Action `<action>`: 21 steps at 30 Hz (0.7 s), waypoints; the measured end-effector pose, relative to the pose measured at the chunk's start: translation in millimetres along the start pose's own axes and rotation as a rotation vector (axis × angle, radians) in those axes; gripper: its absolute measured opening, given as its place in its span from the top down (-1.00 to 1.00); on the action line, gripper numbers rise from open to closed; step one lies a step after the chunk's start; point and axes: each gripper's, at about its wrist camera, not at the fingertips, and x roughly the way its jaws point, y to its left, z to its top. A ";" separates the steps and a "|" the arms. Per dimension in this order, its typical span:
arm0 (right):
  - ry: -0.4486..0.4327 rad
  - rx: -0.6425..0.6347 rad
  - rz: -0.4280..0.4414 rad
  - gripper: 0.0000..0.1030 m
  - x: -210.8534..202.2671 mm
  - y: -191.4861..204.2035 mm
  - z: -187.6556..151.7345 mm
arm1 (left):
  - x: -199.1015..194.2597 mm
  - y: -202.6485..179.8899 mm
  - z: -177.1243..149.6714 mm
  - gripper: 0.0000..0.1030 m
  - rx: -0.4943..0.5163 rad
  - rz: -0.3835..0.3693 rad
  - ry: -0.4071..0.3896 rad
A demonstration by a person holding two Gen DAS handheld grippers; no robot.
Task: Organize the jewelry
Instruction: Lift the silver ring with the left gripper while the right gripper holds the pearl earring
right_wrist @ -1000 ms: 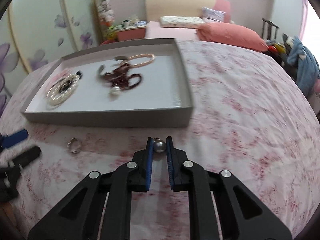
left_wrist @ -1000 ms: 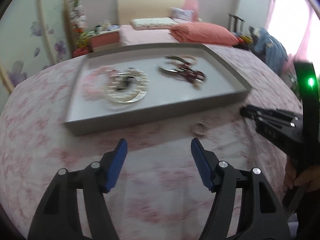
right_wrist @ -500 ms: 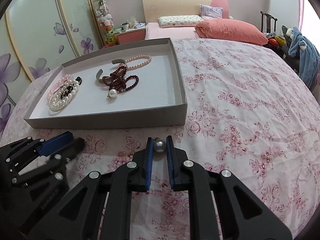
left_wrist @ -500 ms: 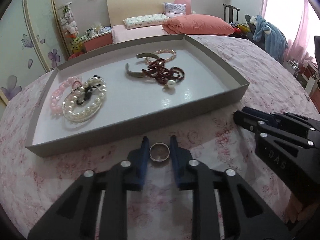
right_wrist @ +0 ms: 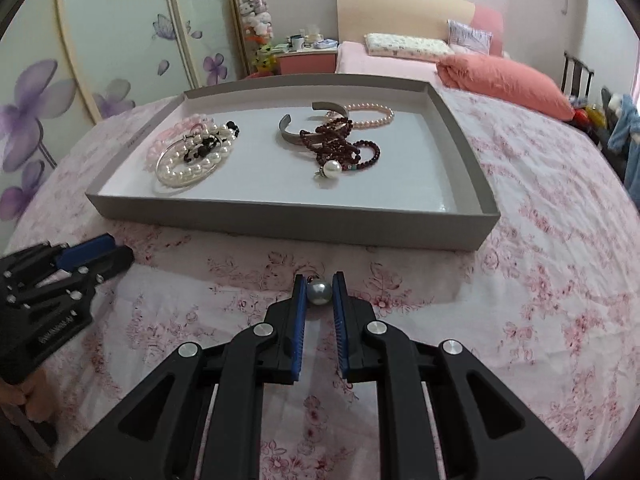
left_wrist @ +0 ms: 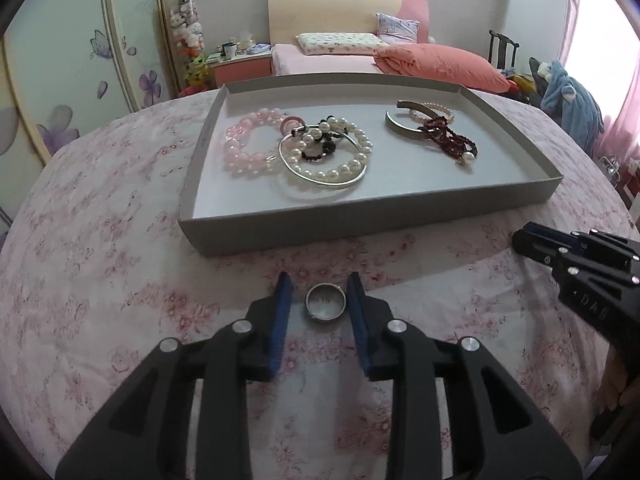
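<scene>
A silver ring (left_wrist: 325, 307) lies on the floral bedspread between the blue pads of my left gripper (left_wrist: 319, 300). Its jaws are opening, with a gap showing on the ring's left side. My right gripper (right_wrist: 319, 294) is shut on a grey pearl bead (right_wrist: 319, 292) just above the spread. Beyond both stands the grey tray (left_wrist: 360, 220), also seen from the right wrist (right_wrist: 280, 216). It holds a pink bead bracelet (left_wrist: 244, 148), a white pearl bracelet (left_wrist: 340, 160), a metal cuff (left_wrist: 400, 128) and dark red beads (left_wrist: 452, 142).
The right gripper's tip (left_wrist: 524, 240) shows at the right edge of the left wrist view. The left gripper's tip (right_wrist: 116, 252) shows at the left edge of the right wrist view. A bed with a pink pillow (left_wrist: 440, 68) lies behind the tray.
My left gripper went from wide open short of the ring to closing around it, then its jaws widened a little. The right gripper kept the pearl bead and shifted sideways before the tray.
</scene>
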 end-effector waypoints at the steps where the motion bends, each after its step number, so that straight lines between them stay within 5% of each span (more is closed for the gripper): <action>1: 0.000 0.002 0.002 0.72 -0.1 -0.5 -0.3 | 0.0 -1.0 0.1 0.38 0.007 0.001 0.001; 21: 0.000 0.005 0.001 0.70 0.2 0.9 -0.3 | 1.3 -3.6 -0.2 0.08 0.007 0.002 0.005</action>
